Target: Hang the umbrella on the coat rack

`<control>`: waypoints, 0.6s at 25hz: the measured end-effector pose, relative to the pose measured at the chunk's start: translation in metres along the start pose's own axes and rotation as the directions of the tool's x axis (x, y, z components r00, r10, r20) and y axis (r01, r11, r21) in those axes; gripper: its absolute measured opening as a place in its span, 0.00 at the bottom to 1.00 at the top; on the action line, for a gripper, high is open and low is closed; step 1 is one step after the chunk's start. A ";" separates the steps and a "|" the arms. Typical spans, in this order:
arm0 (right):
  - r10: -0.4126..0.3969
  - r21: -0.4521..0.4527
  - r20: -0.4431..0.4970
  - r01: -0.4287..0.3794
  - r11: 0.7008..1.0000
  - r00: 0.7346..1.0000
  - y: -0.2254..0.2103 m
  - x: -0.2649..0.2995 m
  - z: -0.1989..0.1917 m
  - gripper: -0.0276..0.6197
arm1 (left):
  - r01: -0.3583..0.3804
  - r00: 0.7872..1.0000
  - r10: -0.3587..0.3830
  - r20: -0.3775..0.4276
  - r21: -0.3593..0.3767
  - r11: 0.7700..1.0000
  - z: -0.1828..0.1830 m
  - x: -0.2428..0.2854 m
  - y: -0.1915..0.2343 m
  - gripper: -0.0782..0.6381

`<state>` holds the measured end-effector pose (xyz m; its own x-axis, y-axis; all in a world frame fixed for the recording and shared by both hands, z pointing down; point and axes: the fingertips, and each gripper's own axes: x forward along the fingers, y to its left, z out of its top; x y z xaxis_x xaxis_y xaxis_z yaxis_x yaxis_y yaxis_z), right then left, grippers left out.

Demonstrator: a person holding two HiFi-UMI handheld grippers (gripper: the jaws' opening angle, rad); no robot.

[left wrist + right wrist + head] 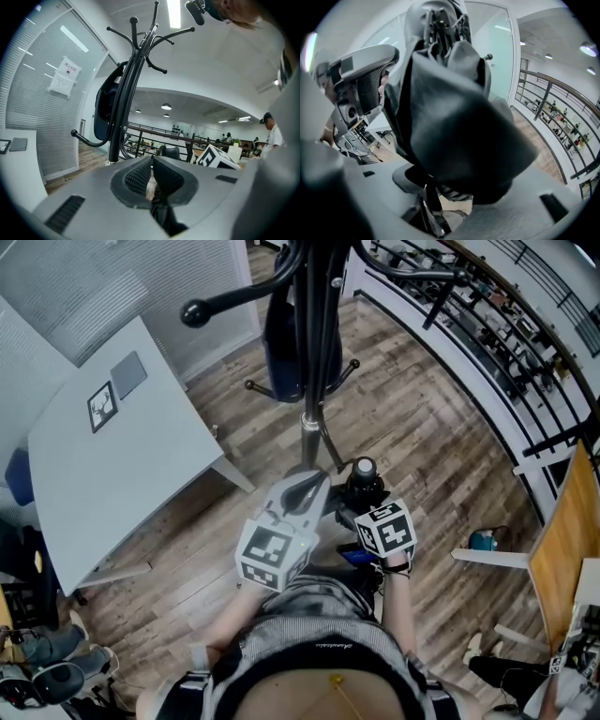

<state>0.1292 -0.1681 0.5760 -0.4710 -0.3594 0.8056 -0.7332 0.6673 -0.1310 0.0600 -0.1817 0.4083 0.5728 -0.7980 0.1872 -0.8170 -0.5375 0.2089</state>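
Black umbrella [459, 122] clenched in left gripper [151, 177] and right gripper [440, 201], near coat rack [311, 418], bare floorboards [431, 456] alongside.

white table [122, 474] left, deer picture [101, 407] and grey pad [128, 374] on it; black railing [506, 324] right.

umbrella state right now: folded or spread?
Folded. In the right gripper view the umbrella shows its black canopy bunched around gathered ribs, not spread.

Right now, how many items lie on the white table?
2 on the table: a framed deer picture and, just beyond it, a flat grey square. The whole tabletop shows in the head view, so none seems hidden.
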 end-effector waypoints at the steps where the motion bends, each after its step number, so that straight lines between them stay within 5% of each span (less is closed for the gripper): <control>1: 0.000 0.002 -0.001 0.000 1.000 1.000 0.001 0.000 0.001 0.44 | 0.002 1.000 -0.002 -0.002 0.000 1.000 0.002 0.000 -0.001 0.13; 15: -0.019 0.001 -0.010 0.019 1.000 1.000 0.007 0.005 0.011 0.44 | 0.045 0.999 -0.045 -0.009 0.005 0.999 -0.003 -0.002 -0.001 0.13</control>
<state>0.1163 -0.1727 0.5730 -0.4522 -0.3651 0.8138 -0.7424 0.6598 -0.1165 0.0603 -0.1785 0.4108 0.6095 -0.7706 0.1862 -0.7908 -0.5741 0.2124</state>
